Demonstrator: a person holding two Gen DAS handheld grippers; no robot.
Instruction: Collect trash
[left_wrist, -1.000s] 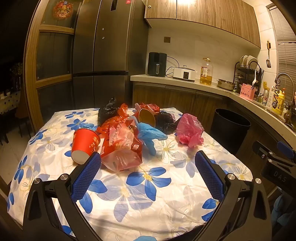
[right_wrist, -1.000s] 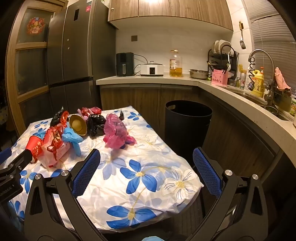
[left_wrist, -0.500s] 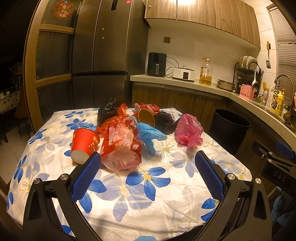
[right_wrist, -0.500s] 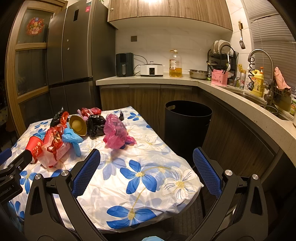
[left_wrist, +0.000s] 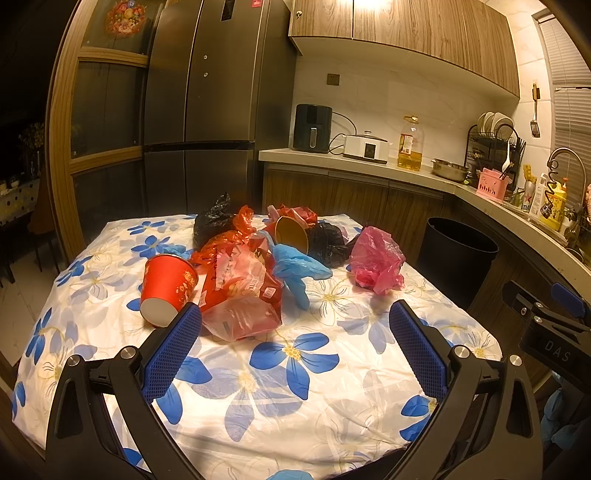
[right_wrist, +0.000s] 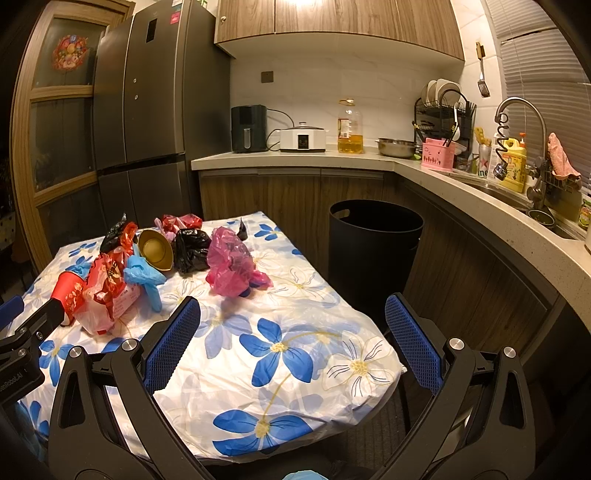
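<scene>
The trash sits heaped at the far middle of the flowered tablecloth (left_wrist: 295, 369): one red paper cup (left_wrist: 168, 291) on its side, one gold-lined cup (left_wrist: 291, 233), two crumpled black bags (left_wrist: 328, 243), one pink bag (left_wrist: 376, 260), one glossy red snack wrapper (left_wrist: 240, 291), one blue glove (left_wrist: 295, 267). One round black bin (right_wrist: 375, 243) stands right of the table. The left gripper (left_wrist: 295, 354) hovers level over the near cloth, blue textured pads apart, holding nothing. The right gripper (right_wrist: 293, 345) hovers over the near right corner, likewise spread and empty.
</scene>
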